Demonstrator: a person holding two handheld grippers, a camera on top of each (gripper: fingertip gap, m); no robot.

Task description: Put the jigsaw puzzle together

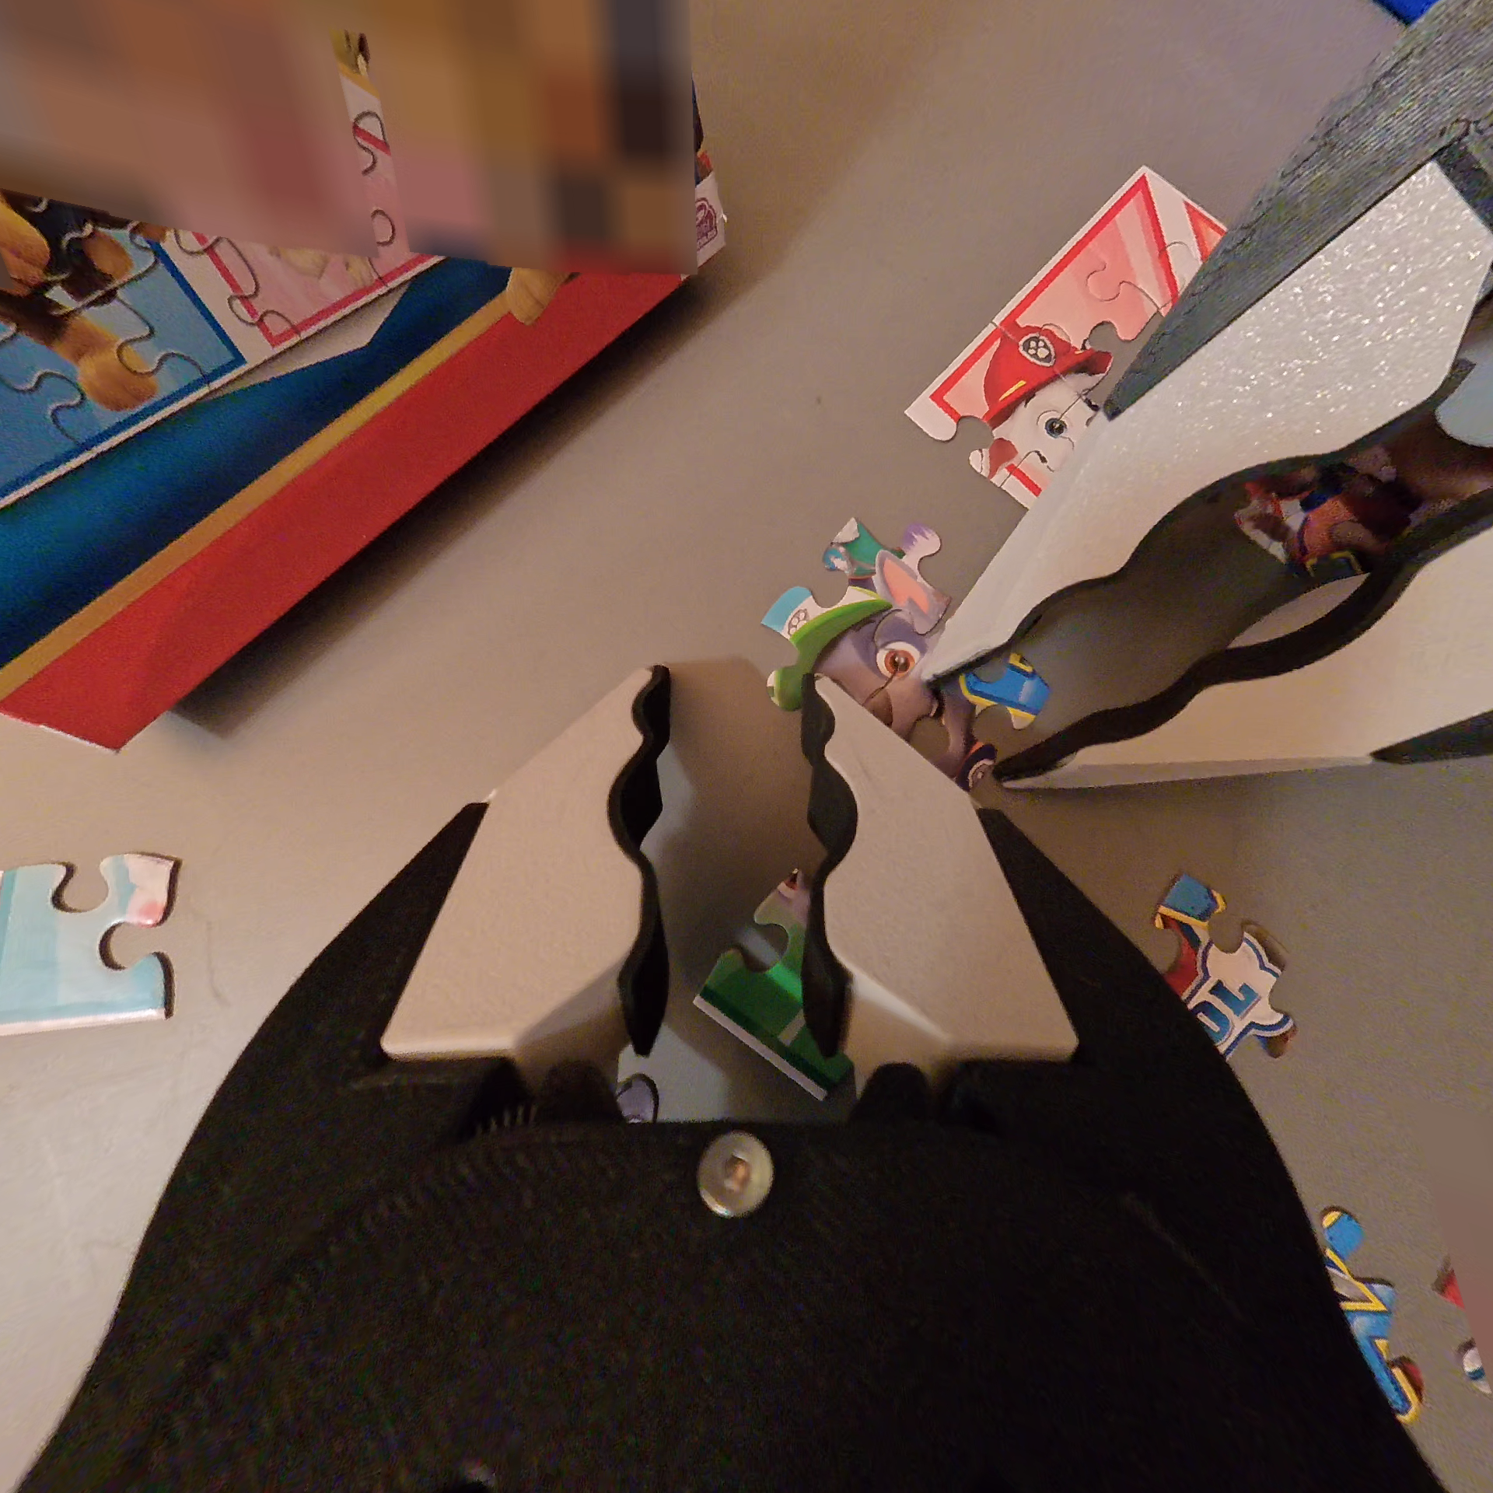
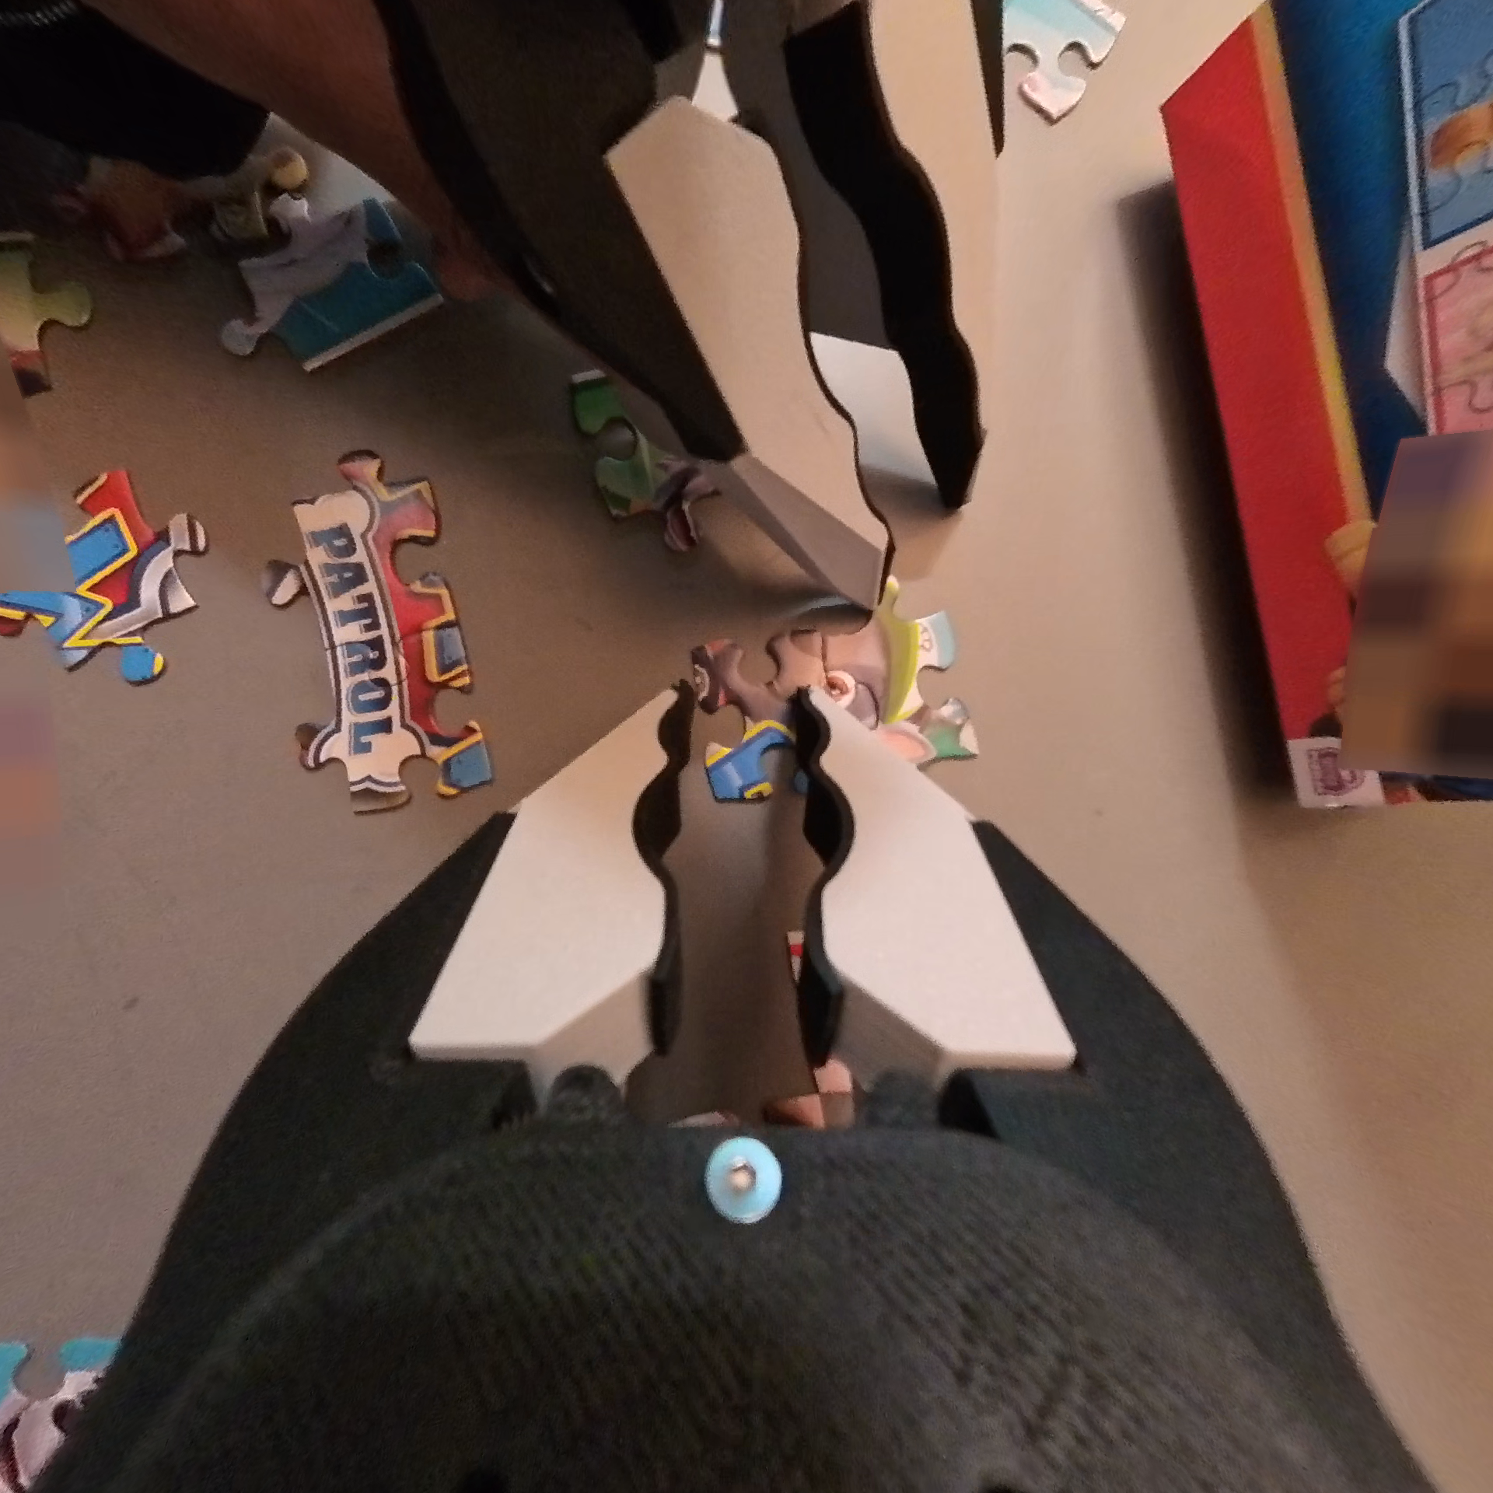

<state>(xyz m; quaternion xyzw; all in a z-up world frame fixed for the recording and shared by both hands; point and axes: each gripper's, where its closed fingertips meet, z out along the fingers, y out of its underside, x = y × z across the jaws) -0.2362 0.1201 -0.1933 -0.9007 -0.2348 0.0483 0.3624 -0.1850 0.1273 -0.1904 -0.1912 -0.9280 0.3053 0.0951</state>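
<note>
Two claws meet over a small cluster of joined cardboard jigsaw pieces (image 1: 876,646) showing a grey cartoon pup in a green cap, lying flat on the grey table (image 1: 565,517). The left claw (image 1: 735,687) stands parted with nothing between its pads; its right fingertip (image 1: 812,695) rests at the cluster's green edge. The right claw (image 2: 743,699) is likewise parted and grips nothing, its tips straddling the blue-and-yellow corner of the cluster (image 2: 751,759). The cluster's outline is knobbed and notched. A red and blue puzzle box (image 1: 339,485) lies well apart on one side with bare table between. A red-bordered assembled section (image 1: 1050,339) sits near, and a loose lettered banner piece (image 2: 380,638) and a pale blue piece (image 1: 81,945) lie farther off.
</note>
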